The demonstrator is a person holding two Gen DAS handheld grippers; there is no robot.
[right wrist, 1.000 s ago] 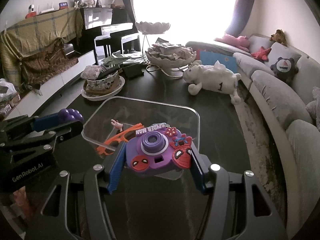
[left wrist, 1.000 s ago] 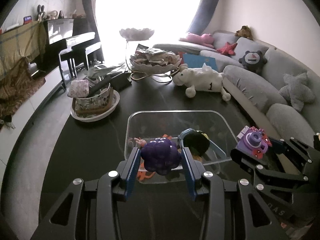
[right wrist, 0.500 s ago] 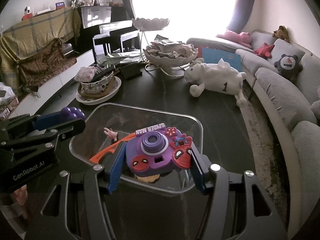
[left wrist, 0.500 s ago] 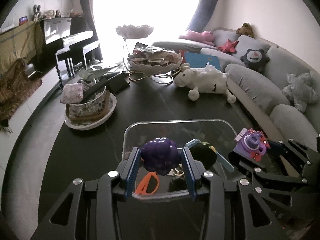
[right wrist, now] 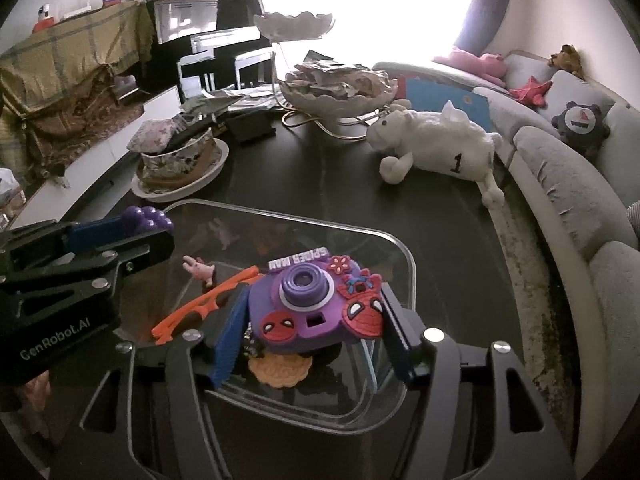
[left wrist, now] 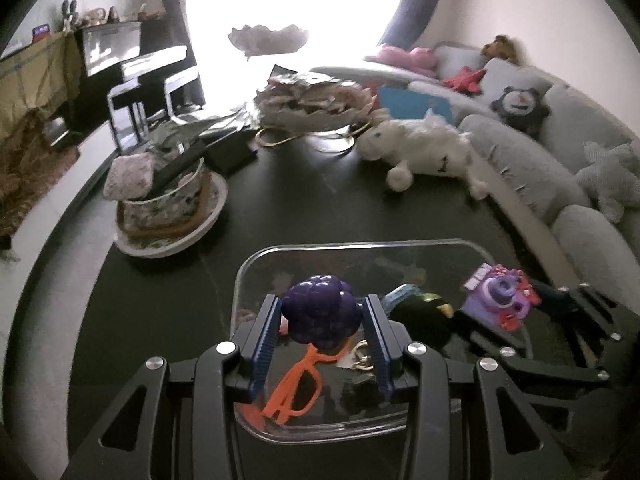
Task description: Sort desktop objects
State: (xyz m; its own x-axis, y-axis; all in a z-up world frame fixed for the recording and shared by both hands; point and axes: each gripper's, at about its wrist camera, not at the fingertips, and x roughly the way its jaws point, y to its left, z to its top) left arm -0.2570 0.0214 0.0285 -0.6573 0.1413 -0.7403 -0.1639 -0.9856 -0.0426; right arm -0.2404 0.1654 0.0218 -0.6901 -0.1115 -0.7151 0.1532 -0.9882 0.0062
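Two grippers, both loaded. Left gripper clamped on purple grape toy; right gripper clamped on purple Spider-Man toy camera. Both held over clear glass tray on dark table. Tray contents: orange glasses, small pink figure, orange biscuit-like disc. White plush sheep lies farther back on the table.
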